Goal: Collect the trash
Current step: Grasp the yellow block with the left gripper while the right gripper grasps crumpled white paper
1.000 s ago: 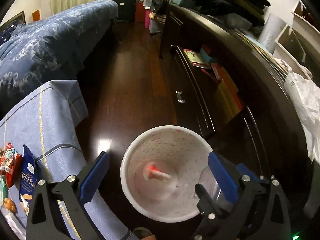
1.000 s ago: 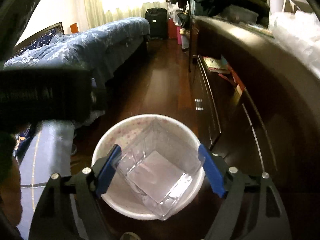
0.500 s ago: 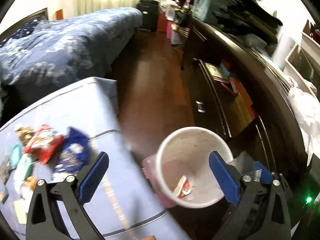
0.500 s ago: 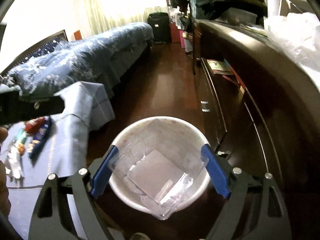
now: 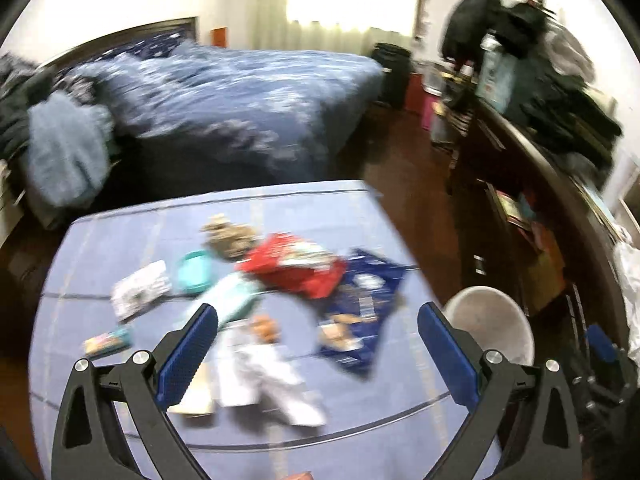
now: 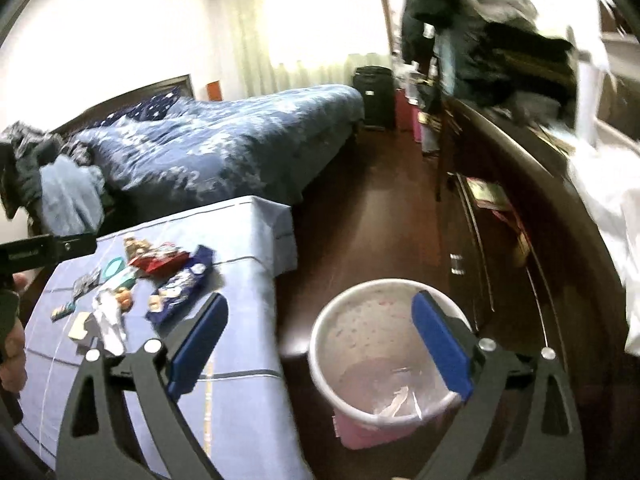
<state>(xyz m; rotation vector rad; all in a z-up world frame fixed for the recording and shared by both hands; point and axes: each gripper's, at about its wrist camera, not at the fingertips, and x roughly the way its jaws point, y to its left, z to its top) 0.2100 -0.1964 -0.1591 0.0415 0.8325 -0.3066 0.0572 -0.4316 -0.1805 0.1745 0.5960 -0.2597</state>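
Observation:
My left gripper is open and empty above a table with a blue cloth. On the cloth lie a red wrapper, a dark blue snack bag, a teal lid, white crumpled paper and smaller scraps. The white bin stands on the floor to the right. My right gripper hovers over the gap between table and white bin, its jaws opening with nothing between them. A clear plastic container lies at the bottom of the bin.
A bed with a blue cover stands behind the table. A long dark cabinet piled with clothes runs along the right, and dark wood floor lies between them. The left tool's body and a hand show at the left edge.
The left gripper swung left from above the bin to over the table's litter. The right gripper let go of the clear container, which dropped into the bin, and rose with wider jaws.

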